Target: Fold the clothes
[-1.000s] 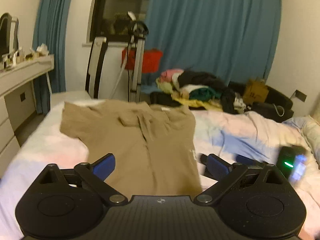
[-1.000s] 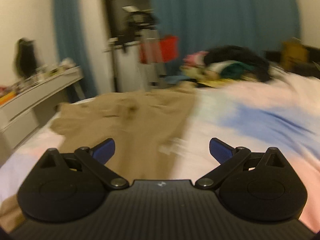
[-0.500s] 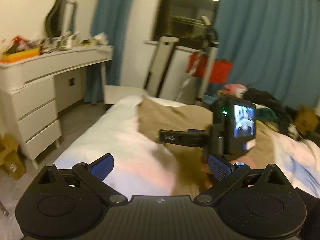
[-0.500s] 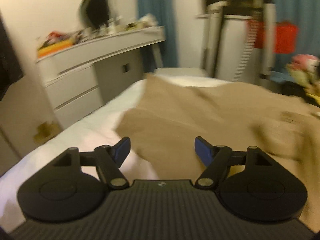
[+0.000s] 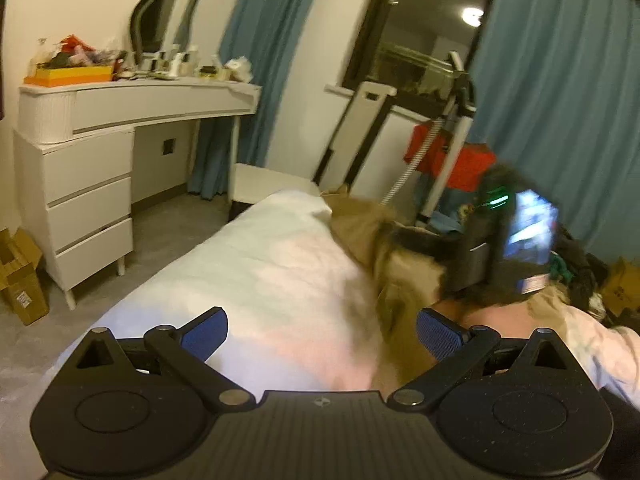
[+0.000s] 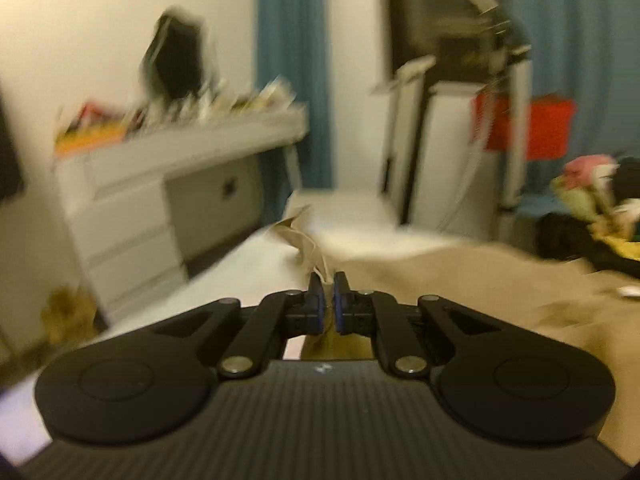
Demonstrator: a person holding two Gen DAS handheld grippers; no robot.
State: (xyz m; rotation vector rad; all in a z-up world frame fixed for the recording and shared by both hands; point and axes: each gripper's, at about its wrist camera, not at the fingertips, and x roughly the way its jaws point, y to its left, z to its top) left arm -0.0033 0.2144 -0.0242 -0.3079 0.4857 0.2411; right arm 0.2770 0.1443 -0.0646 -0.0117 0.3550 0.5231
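Two blue-padded fingers of the left gripper (image 5: 322, 334) stand spread wide with nothing between them, hovering over the white quilted bed (image 5: 264, 256). Toward the bed's right half lies the crumpled tan cotton shirt (image 5: 400, 276), and over it, blurred, sits the right gripper (image 5: 500, 252), its small lit screen facing this camera. Off the bed's left side stands a white dressing table with drawers (image 5: 92, 176).

From the right wrist view, the right gripper (image 6: 328, 304) has its fingers (image 6: 316, 304) clenched on a thin fold of the tan cotton shirt (image 6: 480, 284), which pokes up between the pads. Most of the garment spreads flat over the bed (image 6: 264, 276) to the right of the pinch. Beyond the bed's far right corner is a heap of mixed coloured clothes (image 6: 600, 204). This view is blurred.
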